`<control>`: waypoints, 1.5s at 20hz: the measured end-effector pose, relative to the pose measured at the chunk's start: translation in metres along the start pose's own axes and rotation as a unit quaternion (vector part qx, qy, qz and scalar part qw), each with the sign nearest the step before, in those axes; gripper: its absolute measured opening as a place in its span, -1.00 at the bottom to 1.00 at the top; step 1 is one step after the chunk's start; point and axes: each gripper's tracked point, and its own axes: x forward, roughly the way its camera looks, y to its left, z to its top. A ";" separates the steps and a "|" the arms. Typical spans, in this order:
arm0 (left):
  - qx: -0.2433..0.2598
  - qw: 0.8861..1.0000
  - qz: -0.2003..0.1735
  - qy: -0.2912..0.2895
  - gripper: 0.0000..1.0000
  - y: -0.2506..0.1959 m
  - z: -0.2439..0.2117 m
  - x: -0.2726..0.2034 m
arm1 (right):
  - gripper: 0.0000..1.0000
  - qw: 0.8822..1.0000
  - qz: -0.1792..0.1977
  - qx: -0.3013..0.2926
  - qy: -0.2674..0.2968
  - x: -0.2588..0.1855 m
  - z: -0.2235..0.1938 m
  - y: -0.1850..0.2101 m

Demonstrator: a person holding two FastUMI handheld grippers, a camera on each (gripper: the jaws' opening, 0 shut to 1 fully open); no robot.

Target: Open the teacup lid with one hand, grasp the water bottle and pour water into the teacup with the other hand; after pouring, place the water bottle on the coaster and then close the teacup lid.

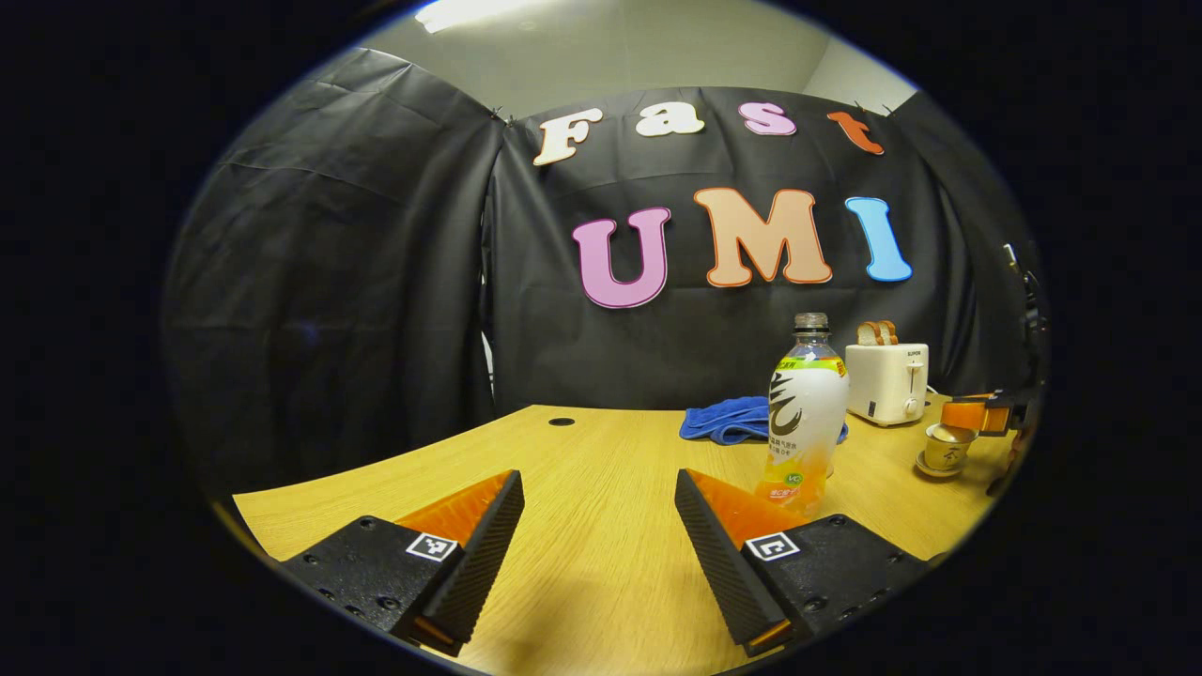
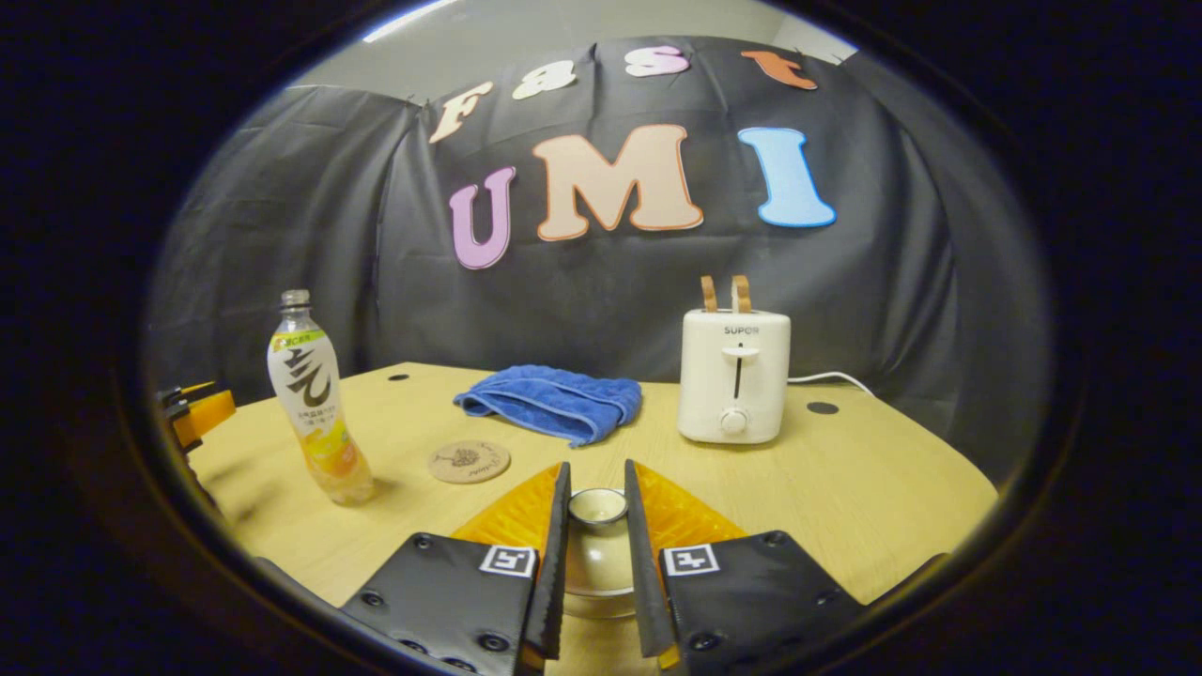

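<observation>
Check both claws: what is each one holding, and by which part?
Right claw grips the teacup lid by its knob. Left claw is open, holding nothing.

The right gripper (image 2: 597, 526) has its jaws closed on what seems the teacup lid (image 2: 598, 508), water bottle (image 2: 313, 399) standing left.

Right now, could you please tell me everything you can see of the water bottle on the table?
The water bottle is clear plastic with a mostly white printed label and a small grey cap, which is on. Orange-yellow liquid shows at its base. It stands upright on the wooden table, left of the round coaster and not on it. In the left gripper view it stands just beyond the left gripper, whose fingers are spread and not touching it.
</observation>
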 end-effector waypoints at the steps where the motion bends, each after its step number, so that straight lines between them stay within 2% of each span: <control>1: 0.000 1.000 0.000 0.000 0.89 0.000 0.000 0.000 | -0.27 1.000 0.002 -0.002 -0.011 -0.002 0.004 0.000; 6: 0.000 1.000 -0.002 0.000 0.89 -0.001 0.000 0.000 | -0.29 0.999 -0.004 0.003 -0.034 -0.011 0.009 -0.002; 10: -0.001 1.000 -0.022 -0.001 0.90 -0.010 0.000 0.002 | -0.31 0.999 -0.017 0.003 -0.047 -0.022 0.012 -0.009; 14: -0.002 0.997 -0.081 -0.003 0.89 -0.038 0.000 0.005 | -0.30 0.998 -0.039 0.004 -0.049 -0.034 0.012 -0.021; 17: -0.004 0.989 -0.150 -0.006 0.90 -0.069 0.002 0.009 | -0.31 0.997 -0.060 0.005 -0.050 -0.044 0.012 -0.032; 21: -0.006 0.979 -0.206 -0.003 0.89 -0.098 -0.001 0.013 | -0.30 0.996 -0.078 0.006 -0.050 -0.055 0.011 -0.045; 30: 0.005 0.965 -0.259 0.038 0.89 -0.151 -0.011 0.045 | -0.29 0.995 -0.083 0.006 -0.049 -0.062 0.010 -0.056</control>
